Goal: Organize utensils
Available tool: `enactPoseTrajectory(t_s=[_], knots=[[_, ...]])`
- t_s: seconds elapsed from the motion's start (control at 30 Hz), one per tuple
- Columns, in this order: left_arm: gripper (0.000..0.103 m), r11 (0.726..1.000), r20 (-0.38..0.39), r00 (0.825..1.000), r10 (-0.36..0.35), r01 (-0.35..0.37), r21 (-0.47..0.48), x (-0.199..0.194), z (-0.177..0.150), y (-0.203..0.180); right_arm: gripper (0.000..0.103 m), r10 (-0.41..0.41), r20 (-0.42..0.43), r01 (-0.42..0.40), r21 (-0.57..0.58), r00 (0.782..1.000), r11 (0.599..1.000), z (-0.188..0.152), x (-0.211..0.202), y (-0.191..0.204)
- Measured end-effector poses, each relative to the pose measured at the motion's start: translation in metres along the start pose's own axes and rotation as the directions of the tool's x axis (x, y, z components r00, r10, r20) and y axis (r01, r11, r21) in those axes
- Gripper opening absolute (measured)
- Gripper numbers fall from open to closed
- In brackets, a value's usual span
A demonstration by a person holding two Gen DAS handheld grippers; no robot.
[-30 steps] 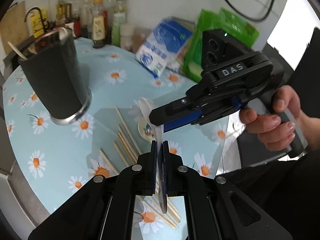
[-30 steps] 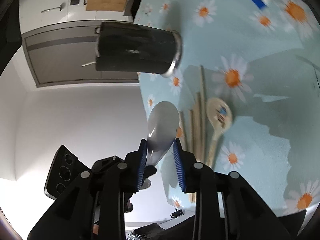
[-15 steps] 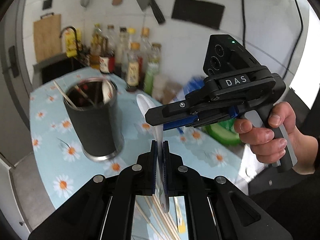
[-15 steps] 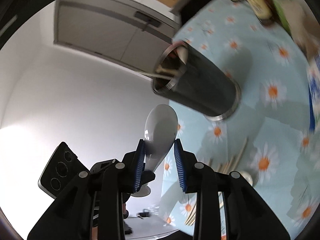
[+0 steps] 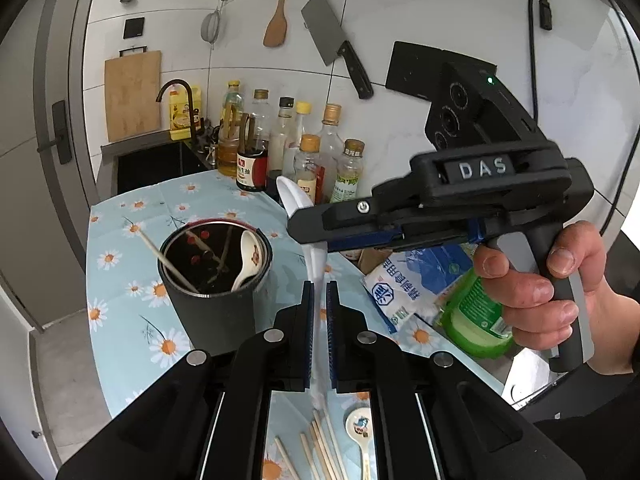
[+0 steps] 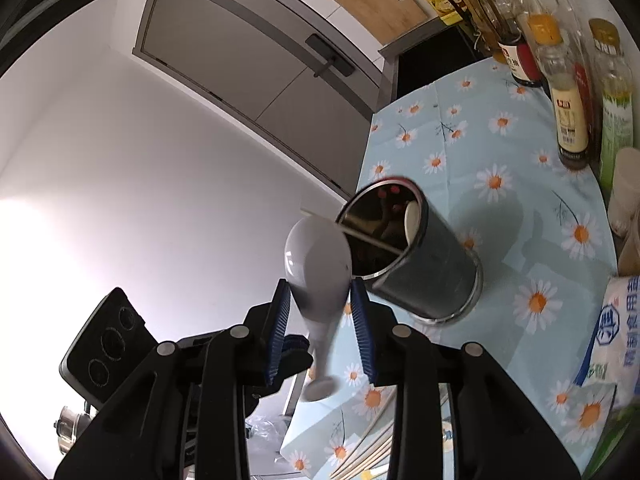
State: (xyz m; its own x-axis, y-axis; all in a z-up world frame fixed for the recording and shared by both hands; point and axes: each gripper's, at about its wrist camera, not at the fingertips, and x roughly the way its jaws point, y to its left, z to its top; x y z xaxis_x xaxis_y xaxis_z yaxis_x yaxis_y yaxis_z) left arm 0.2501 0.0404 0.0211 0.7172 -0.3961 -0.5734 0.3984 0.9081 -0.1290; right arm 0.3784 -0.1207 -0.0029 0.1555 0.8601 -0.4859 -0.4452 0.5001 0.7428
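Note:
A plain white spoon (image 5: 296, 200) is held up in the air, above and just right of the dark cylindrical holder (image 5: 216, 312). My left gripper (image 5: 319, 286) is shut on its handle. My right gripper (image 6: 320, 286) straddles the spoon's bowl (image 6: 318, 264); its jaws are opening, and thin gaps show beside both pads. The holder (image 6: 432, 276) stands upright on the daisy tablecloth. It contains a painted ceramic spoon (image 5: 250, 252) and chopsticks. Loose chopsticks (image 5: 320, 452) and another painted spoon (image 5: 360, 428) lie on the cloth below my left gripper.
Sauce and oil bottles (image 5: 308, 160) line the back wall. A blue-white bag (image 5: 404, 292) and a green bottle (image 5: 476, 312) sit at the right. A person's hand (image 5: 540, 292) grips the right tool. The table's edge (image 5: 90, 280) runs along the left, with a sink (image 5: 152, 164) behind.
Both grippers have risen together with the white spoon and tilted up, so the holder's open top now shows. The right wrist has rolled and its jaws have spread slightly.

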Motion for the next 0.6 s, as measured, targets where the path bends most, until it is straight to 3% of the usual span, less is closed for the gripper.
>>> enactPoseTrajectory(t_s=[0.3,0.6], knots=[[0.005,0.999,-0.055,0.998,0.017,-0.019,-0.049,0.035,0.008,0.017,0.040,0.013,0.000,-0.013,0.033,1.000,0.999,0.022,0.001,-0.016],[0.005,0.998,-0.070,0.997,0.037,-0.041,-0.055,0.045,0.014,0.026,0.040,0.018,-0.013,-0.018,0.043,1.000,0.999,0.031,0.007,-0.025]])
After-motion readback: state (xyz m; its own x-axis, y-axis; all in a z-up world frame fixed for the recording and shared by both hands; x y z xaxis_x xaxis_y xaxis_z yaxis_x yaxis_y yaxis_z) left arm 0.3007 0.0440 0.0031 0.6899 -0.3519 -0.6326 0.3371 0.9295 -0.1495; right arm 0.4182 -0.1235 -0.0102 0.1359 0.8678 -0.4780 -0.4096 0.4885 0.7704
